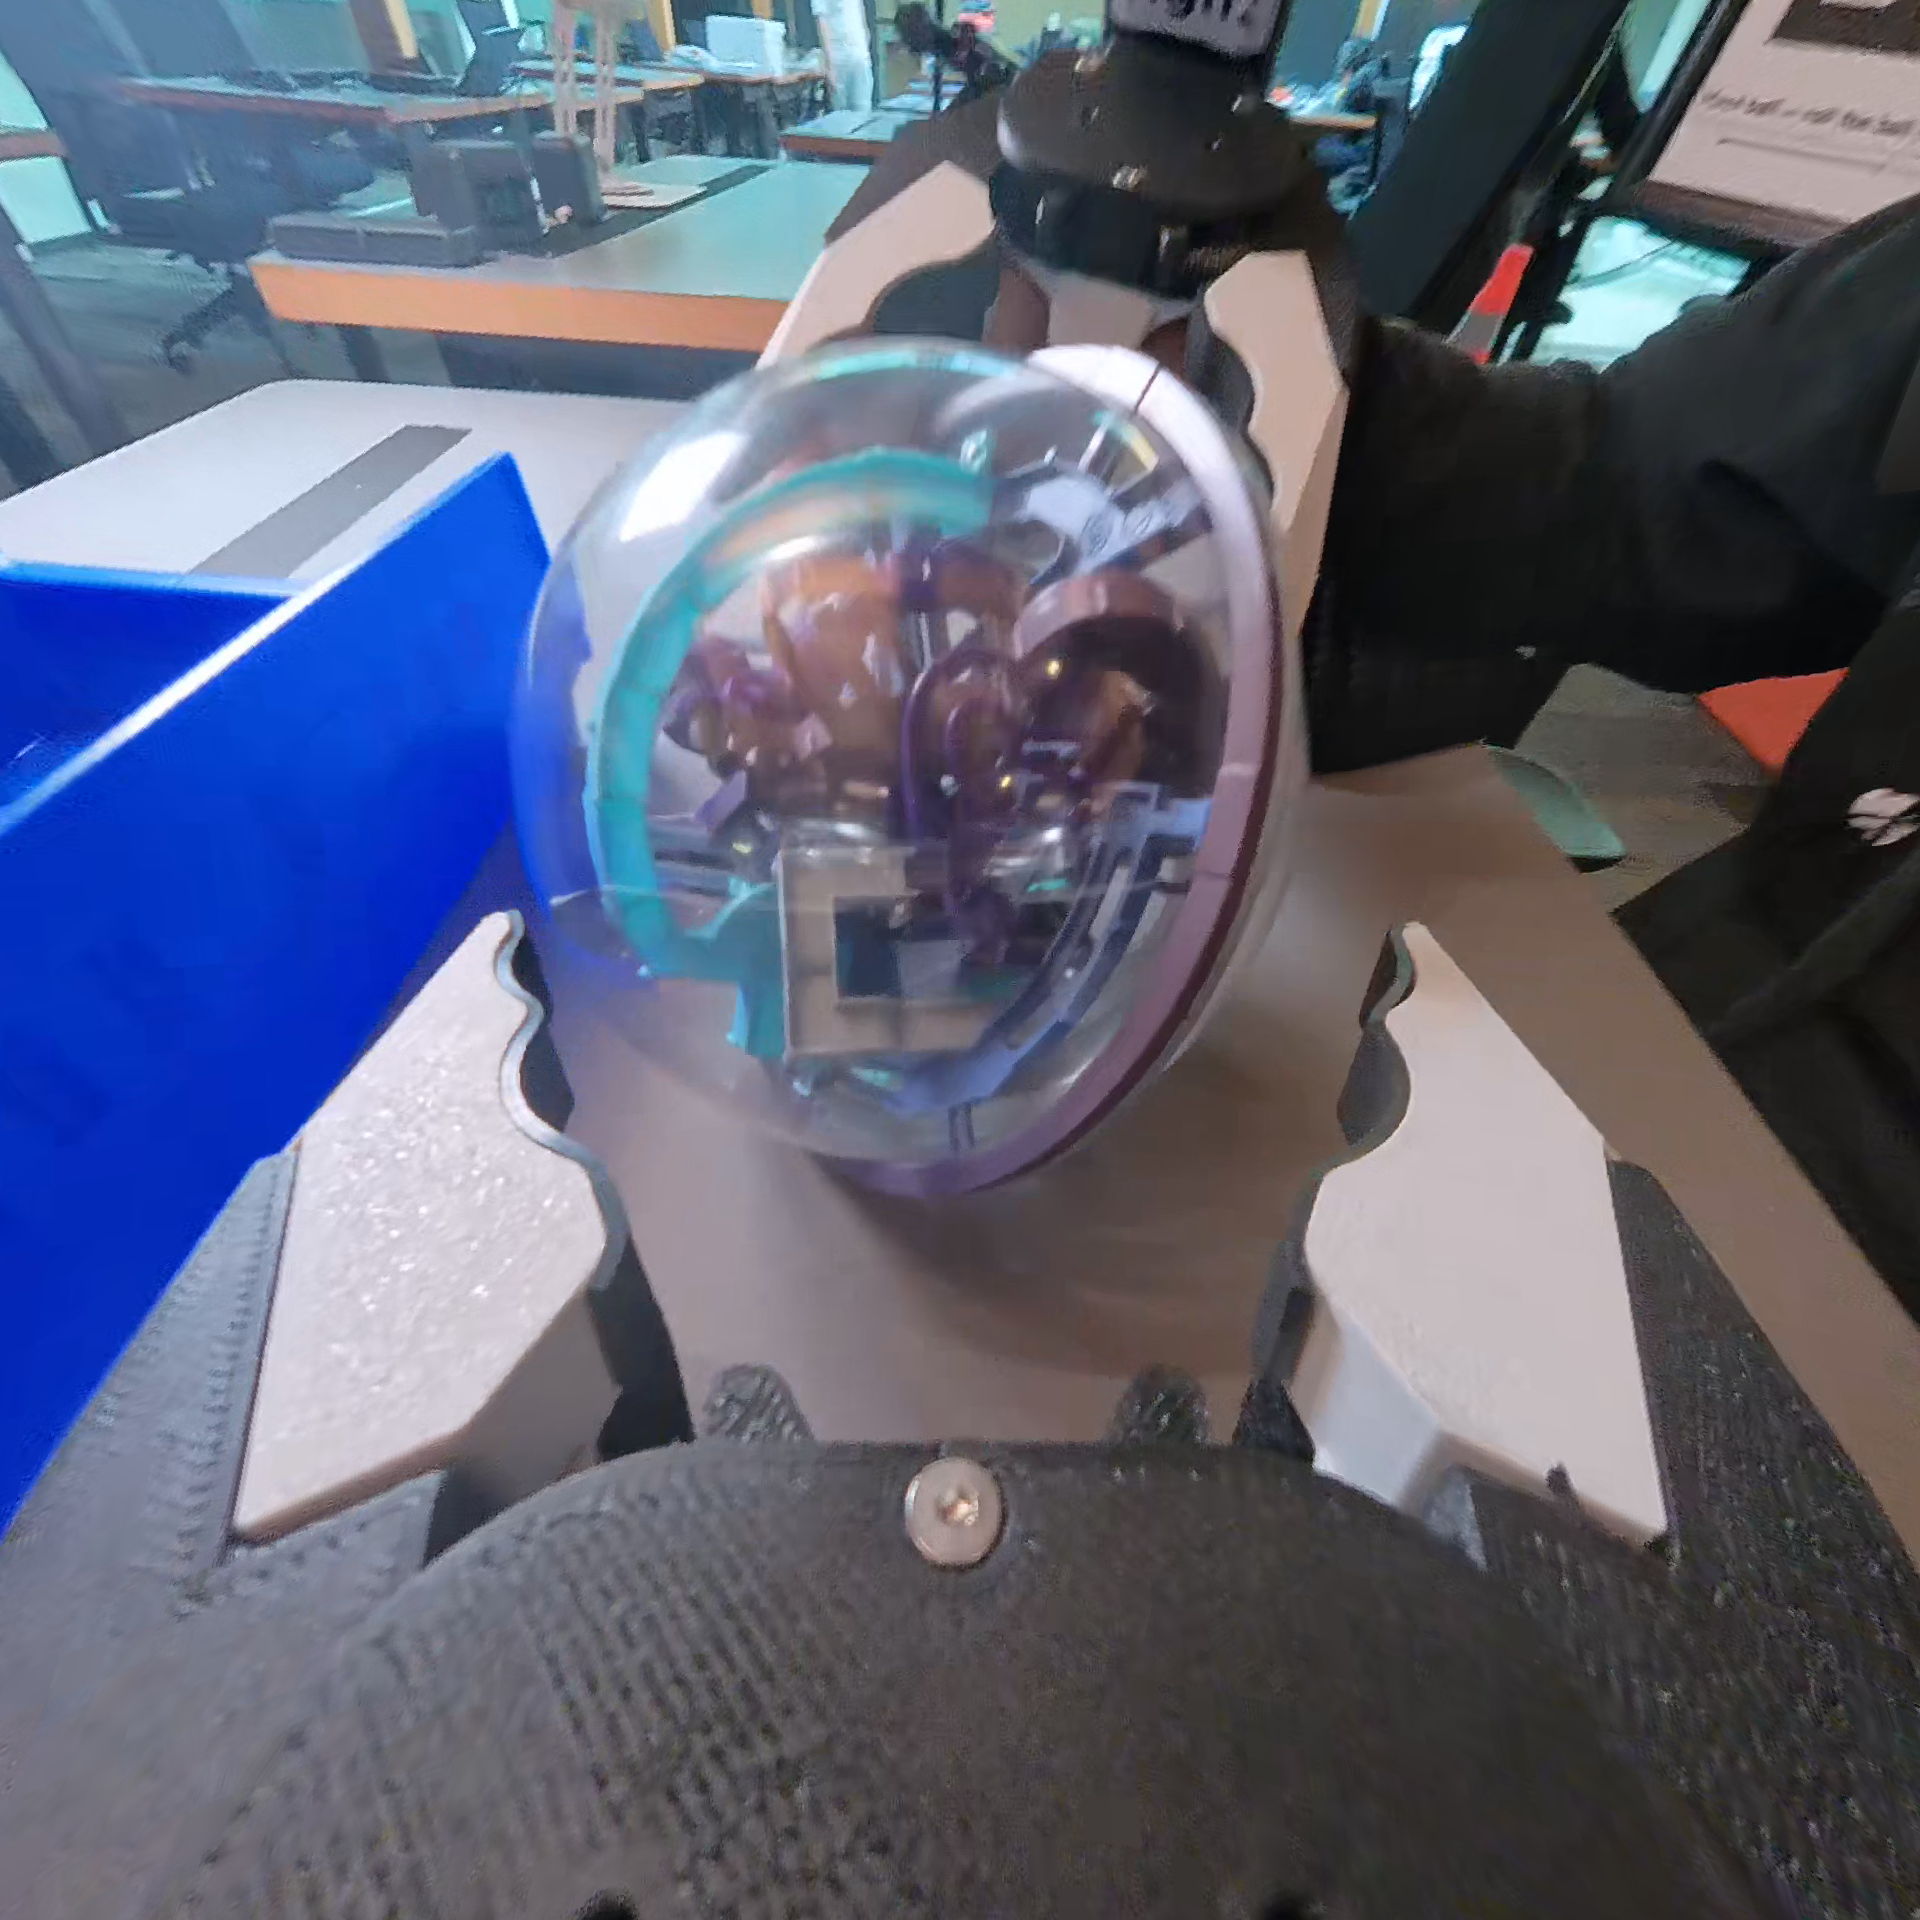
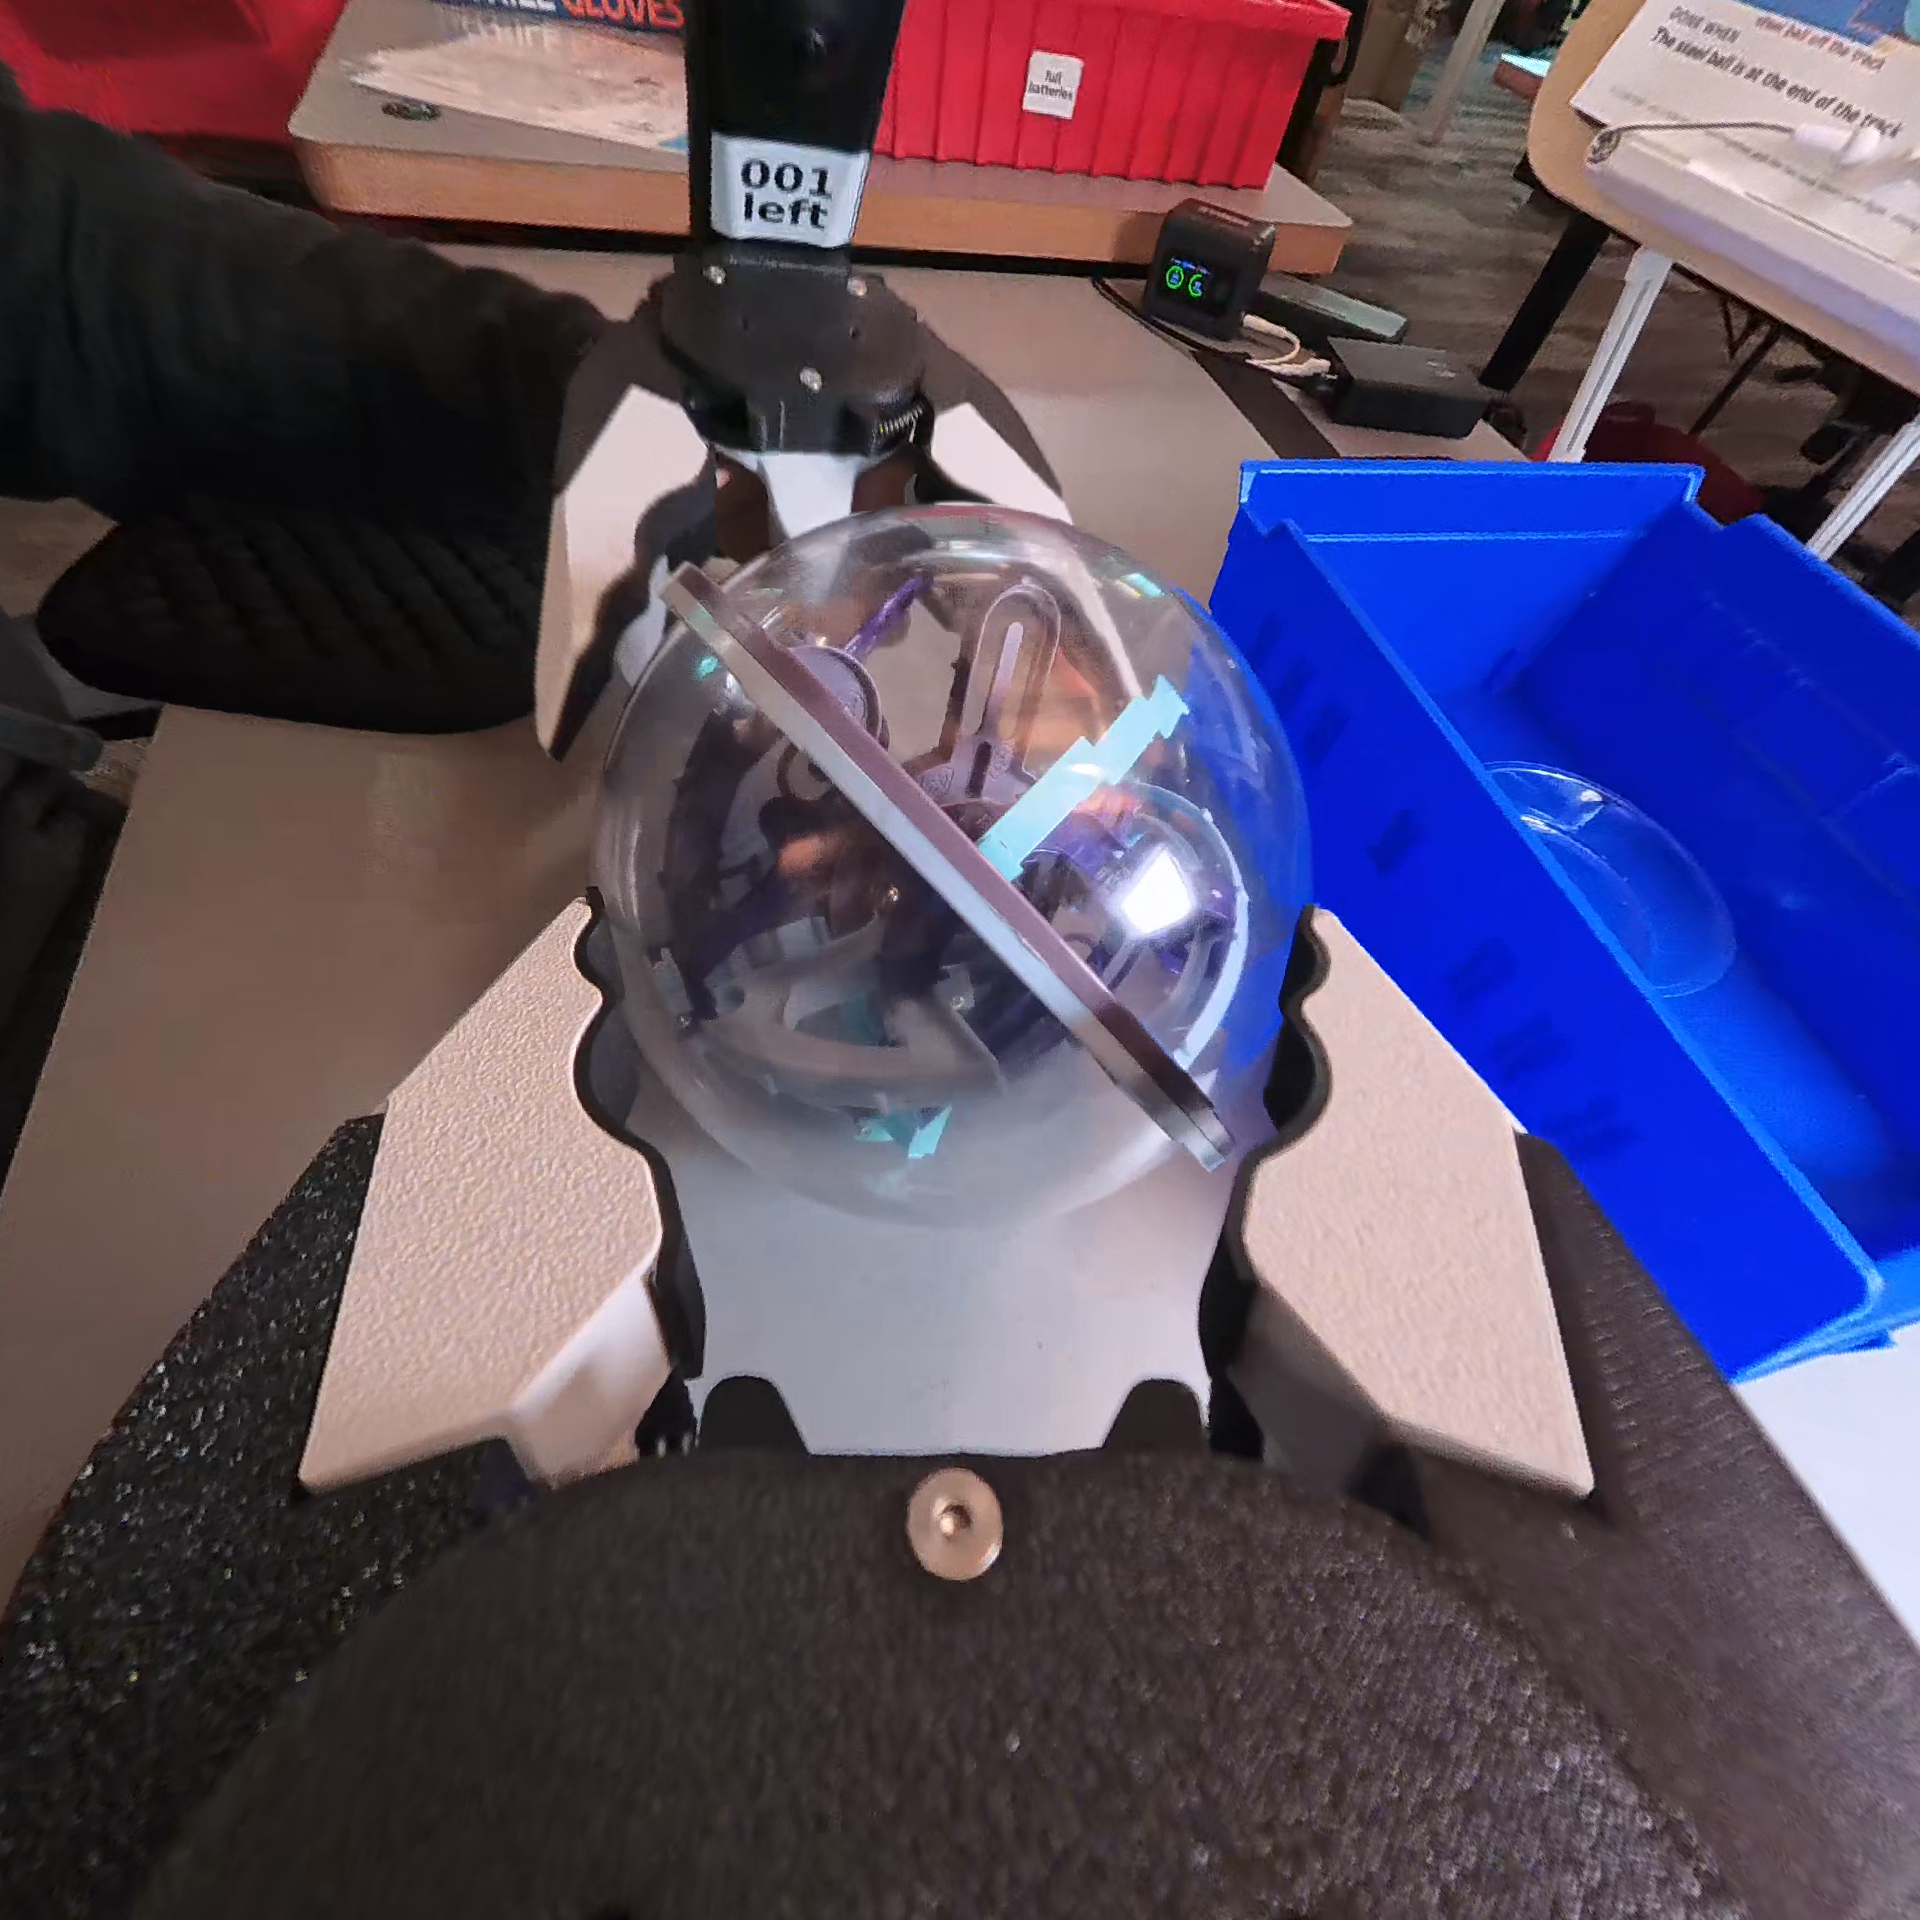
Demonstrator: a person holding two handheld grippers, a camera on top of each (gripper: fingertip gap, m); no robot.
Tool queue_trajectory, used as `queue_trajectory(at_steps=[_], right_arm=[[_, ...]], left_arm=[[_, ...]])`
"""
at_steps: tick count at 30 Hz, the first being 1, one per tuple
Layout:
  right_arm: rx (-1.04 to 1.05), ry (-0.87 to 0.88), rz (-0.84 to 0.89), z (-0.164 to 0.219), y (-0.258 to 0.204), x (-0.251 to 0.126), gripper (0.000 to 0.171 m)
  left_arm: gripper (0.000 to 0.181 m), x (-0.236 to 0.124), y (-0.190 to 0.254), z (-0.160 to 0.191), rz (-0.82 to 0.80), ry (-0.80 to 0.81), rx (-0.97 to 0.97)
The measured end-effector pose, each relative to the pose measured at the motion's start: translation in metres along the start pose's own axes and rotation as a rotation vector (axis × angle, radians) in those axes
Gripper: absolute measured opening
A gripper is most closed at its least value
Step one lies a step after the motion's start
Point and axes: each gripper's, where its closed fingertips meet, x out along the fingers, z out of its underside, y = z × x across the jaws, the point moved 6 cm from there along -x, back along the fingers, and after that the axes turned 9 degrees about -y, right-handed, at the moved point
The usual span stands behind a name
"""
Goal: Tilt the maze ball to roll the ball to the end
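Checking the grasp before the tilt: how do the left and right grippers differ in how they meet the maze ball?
The left gripper stands open with the maze ball ahead of its fingertips and a gap either side; the right gripper has the ball between its fingers, seemingly gripped. The blue bin lies on the left gripper's left but the right gripper's right. Both face each other across the ball.

maze ball [image 2: 935,862]: clear shell, teal/purple/orange tracks | bin [image 2: 1621,883]: blue | table [image 2: 291,914]: beige
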Motion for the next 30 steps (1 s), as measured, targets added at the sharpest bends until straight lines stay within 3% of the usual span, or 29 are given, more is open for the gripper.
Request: queue_trajectory(at_steps=[4, 11, 23, 30], right_arm=[[-0.020, -0.010, 0.005, 0.004, -0.004, 0.005, 0.125], [0.028, 0.006, 0.014, 0.011, 0.000, 0.011, 0.131], [0.003, 0.073, 0.094, 0.014, -0.024, 0.027, 0.130], [-0.075, -0.048, 0.023, 0.036, -0.033, 0.036, 0.123]], left_arm=[[0.149, 0.012, -0.004, 0.012, -0.045, -0.068, -0.006], [0.151, 0.015, -0.008, 0.008, -0.018, -0.029, -0.074], [0.147, -0.008, -0.004, 0.012, 0.080, -0.017, -0.042], [0.145, -0.024, -0.010, 0.001, 0.203, -0.010, -0.097]])
